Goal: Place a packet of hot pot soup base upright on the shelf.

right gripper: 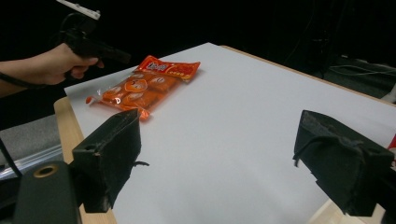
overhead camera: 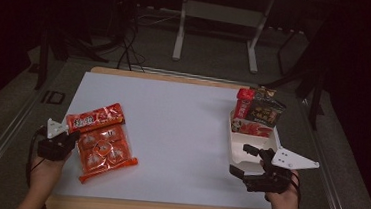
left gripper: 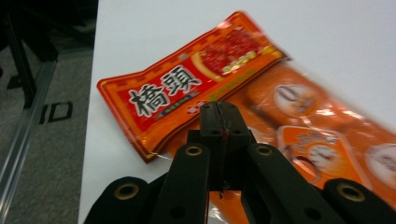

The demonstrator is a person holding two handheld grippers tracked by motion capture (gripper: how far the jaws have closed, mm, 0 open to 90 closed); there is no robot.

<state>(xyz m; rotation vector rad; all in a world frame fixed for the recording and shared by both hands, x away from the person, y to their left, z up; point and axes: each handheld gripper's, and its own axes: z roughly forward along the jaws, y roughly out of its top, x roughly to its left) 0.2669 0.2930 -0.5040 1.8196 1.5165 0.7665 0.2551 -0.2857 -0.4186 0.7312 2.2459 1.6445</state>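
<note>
While the left claw (left gripper: pixel 219 114) is closed, red packet (left gripper: pixel 187 88) overhangs the table edge (left gripper: pixel 88 154).

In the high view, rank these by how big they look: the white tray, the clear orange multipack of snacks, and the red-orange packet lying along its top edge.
1. Clear orange multipack, largest.
2. White tray, close behind; snack packs stacked at its far end hide part of it, so ranks one and two are unsure.
3. Red-orange packet, clearly smallest.
</note>
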